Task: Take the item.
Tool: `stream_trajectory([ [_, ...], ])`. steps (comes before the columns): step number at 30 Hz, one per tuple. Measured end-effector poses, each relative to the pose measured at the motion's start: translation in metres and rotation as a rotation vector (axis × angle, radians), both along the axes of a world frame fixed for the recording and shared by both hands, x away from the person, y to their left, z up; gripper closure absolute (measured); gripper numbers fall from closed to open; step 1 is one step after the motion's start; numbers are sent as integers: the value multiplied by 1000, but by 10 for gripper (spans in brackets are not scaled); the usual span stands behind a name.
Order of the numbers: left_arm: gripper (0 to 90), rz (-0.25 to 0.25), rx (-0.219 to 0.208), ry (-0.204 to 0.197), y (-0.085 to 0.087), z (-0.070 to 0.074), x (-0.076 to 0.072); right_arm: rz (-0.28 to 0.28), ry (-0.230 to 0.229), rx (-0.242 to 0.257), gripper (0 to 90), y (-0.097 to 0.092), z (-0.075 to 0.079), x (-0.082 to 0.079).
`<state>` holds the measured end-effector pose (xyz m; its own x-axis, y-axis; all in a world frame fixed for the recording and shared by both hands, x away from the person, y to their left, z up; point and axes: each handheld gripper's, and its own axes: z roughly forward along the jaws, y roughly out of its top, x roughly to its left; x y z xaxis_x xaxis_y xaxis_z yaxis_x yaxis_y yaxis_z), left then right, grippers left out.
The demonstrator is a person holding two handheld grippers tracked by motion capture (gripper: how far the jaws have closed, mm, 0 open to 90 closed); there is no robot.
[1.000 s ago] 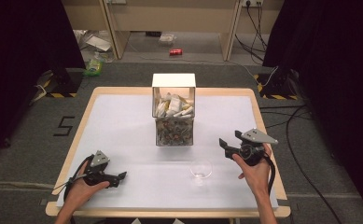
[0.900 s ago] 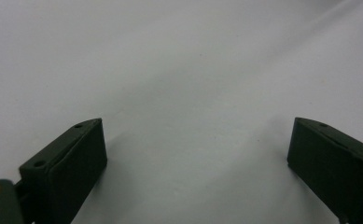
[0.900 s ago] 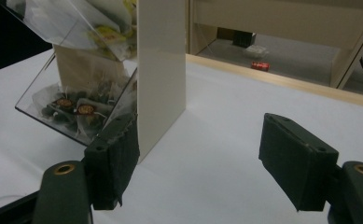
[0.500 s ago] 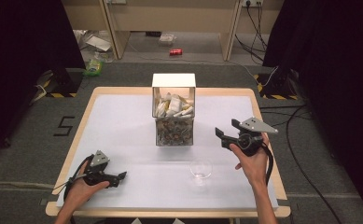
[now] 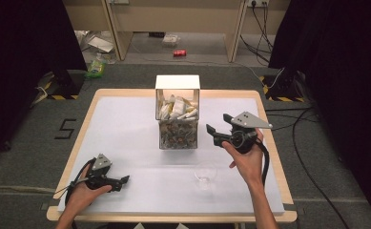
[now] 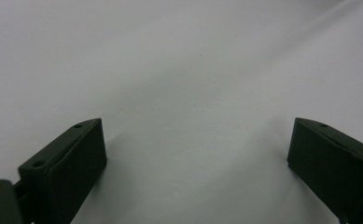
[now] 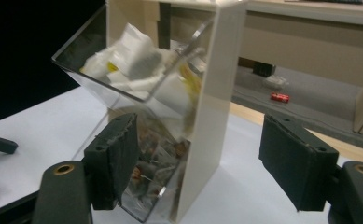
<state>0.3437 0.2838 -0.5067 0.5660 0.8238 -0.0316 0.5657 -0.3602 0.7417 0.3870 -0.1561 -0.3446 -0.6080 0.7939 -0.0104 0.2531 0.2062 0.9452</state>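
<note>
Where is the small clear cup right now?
In the high view, the clear cup stands on the table's near right part, in front of the packet box.

A lab-like recording room: black curtains (image 5: 25, 57), taped floor markers (image 5: 65, 129), trailing cables (image 5: 312, 157).

Red can (image 5: 179, 53): on the floor, well beyond the right claw (image 5: 219, 123), past the table (image 5: 126, 119). Green bottle (image 5: 96, 67): on the floor, well beyond the left claw (image 5: 124, 180), to its left.
</note>
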Motion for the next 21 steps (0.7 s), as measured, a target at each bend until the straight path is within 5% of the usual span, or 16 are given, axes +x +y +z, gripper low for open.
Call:
stream_trajectory([
  [21, 36, 0, -1, 3, 0, 0, 0, 83, -30, -36, 330, 52, 29, 19],
])
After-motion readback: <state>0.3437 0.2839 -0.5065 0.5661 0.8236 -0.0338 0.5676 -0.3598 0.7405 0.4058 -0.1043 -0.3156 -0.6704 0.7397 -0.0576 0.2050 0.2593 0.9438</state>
